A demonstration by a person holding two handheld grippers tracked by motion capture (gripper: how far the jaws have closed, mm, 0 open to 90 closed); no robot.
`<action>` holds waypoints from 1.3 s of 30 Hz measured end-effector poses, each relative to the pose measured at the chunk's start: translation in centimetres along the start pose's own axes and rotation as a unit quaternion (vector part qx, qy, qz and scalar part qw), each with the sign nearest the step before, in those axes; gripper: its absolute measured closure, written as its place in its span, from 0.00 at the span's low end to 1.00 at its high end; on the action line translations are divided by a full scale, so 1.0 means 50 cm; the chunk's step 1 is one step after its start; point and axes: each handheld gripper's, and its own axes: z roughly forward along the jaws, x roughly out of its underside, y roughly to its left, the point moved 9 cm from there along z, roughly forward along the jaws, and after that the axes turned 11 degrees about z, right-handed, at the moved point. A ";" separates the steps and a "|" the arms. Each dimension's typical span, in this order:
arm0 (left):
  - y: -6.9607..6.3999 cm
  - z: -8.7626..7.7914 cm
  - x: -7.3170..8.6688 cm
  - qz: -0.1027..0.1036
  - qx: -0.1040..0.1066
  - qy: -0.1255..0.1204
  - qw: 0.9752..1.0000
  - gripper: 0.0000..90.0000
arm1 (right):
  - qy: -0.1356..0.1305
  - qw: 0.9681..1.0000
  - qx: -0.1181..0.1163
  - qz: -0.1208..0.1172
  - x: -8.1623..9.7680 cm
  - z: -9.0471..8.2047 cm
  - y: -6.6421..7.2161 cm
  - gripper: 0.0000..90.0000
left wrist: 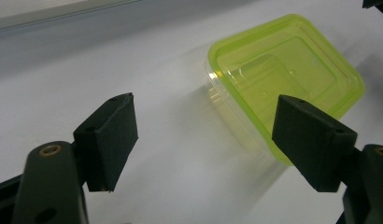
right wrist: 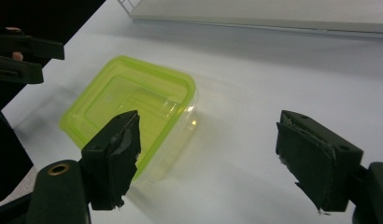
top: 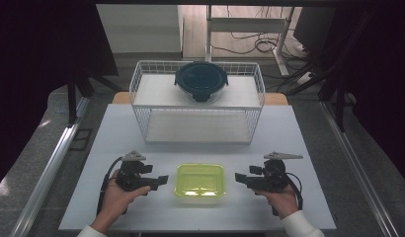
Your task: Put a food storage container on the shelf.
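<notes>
Green box: my lime translucent plastic lidded container (top: 199, 179) sits between both tools.
Left gripper (top: 162, 180): released, empty.
Right gripper (top: 238, 177): released, empty.
Risk: I judge a one-sided squeeze could skid it.

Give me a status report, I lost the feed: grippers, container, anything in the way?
Left gripper open, right gripper open, both empty. Green-lidded container on table between them, untouched. Nothing in the way; wire basket sits behind.

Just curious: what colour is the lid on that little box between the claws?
Bright yellow-green lid on a clear box; best seen in the left gripper view.
</notes>
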 end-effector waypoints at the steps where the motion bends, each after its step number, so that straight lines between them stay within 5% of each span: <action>1: 0.000 0.000 0.000 0.000 0.000 -0.001 1.000 0.24 | 0.000 1.000 0.000 0.001 0.000 0.001 0.000 0.25; 12: -0.015 0.016 -0.012 -0.043 0.040 -0.015 0.998 0.27 | 0.008 1.000 -0.006 0.019 0.005 0.013 0.008 0.34; 19: -0.023 0.051 -0.010 -0.070 0.052 -0.003 0.996 0.31 | 0.030 0.999 -0.015 0.017 0.020 0.036 0.028 0.36; 34: -0.028 0.089 -0.008 -0.124 0.100 0.015 0.987 0.41 | 0.054 0.998 -0.017 0.027 0.029 0.079 0.036 0.37; 39: -0.029 0.098 -0.001 -0.158 0.126 0.012 0.979 0.45 | 0.065 0.997 -0.023 0.035 0.039 0.095 0.040 0.39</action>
